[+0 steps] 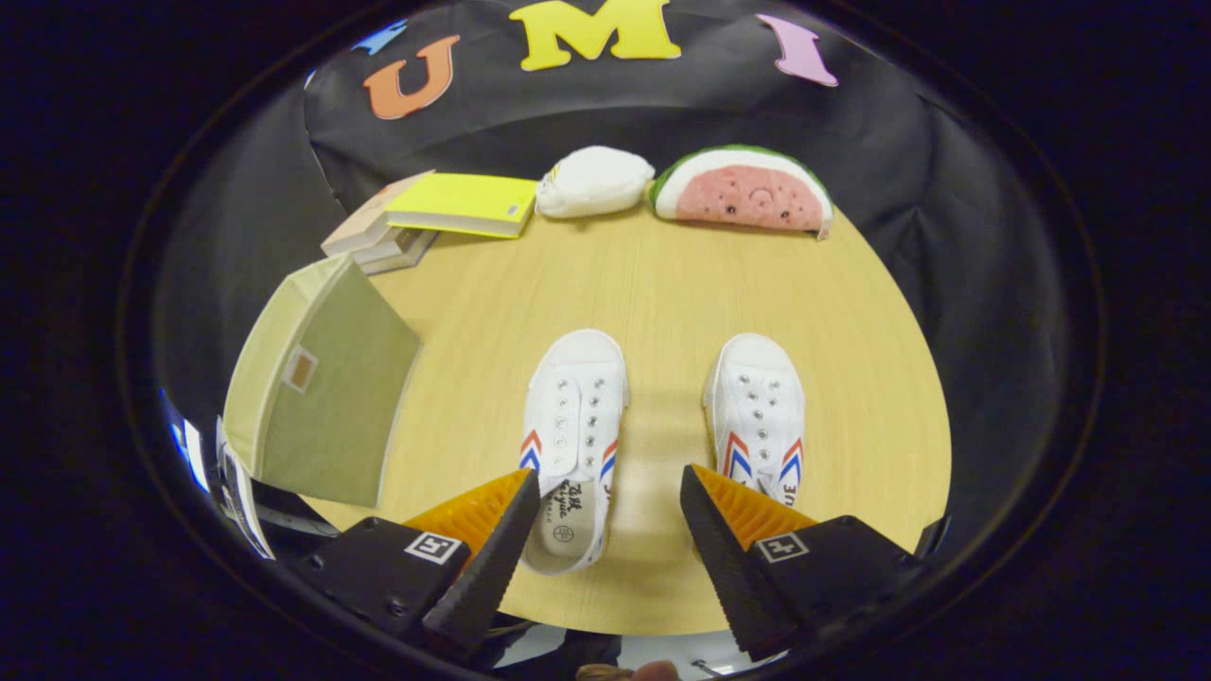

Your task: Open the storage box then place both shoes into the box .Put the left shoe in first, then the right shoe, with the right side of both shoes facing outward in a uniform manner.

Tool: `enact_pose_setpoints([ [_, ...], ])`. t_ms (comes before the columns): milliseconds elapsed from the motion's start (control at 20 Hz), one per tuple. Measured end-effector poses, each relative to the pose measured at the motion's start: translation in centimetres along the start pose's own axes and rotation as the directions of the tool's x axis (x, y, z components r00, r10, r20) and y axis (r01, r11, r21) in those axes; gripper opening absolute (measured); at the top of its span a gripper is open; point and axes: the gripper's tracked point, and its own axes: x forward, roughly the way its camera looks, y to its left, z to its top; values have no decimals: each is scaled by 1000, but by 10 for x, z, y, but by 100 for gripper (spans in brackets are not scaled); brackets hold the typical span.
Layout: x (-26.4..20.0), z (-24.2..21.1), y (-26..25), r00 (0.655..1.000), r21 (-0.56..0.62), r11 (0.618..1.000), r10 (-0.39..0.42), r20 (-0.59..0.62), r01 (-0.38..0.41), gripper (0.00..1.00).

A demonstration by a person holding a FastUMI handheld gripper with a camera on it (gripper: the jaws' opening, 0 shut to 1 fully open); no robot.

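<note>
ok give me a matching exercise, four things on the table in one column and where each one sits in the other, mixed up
Things:
1. storage box
2. left-hand shoe
3. watermelon plush
4. yellow book

Places:
A. at the table's far edge, beside the white plush
B. on a stack of books, beyond the box
C. heel between the open fingers of the gripper
D. closed, off to the left of both shoes

Pairs: 1-D, 2-C, 3-A, 4-B
</note>
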Motion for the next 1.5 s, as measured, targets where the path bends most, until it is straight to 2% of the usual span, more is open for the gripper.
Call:
enact_pose_setpoints([
  [100,17,-3,-3,997,9,1000,8,-81,-7,97],
  [400,51,2,-8,976,-8,1000,-5,-216,3,95],
  [550,58,4,-2,963,10,999,33,-268,-32,92],
  [750,64,4,11,953,17,997,80,-294,-78,63],
  [850,63,4,16,946,23,995,103,-308,-101,42],
  [900,62,5,15,944,21,995,102,-312,-100,27],
  [950,63,4,14,943,15,994,106,-316,-106,21],
  [1100,59,5,17,942,57,990,138,-307,-127,8],
  [1500,15,2,41,949,180,971,199,-246,-157,6],
])
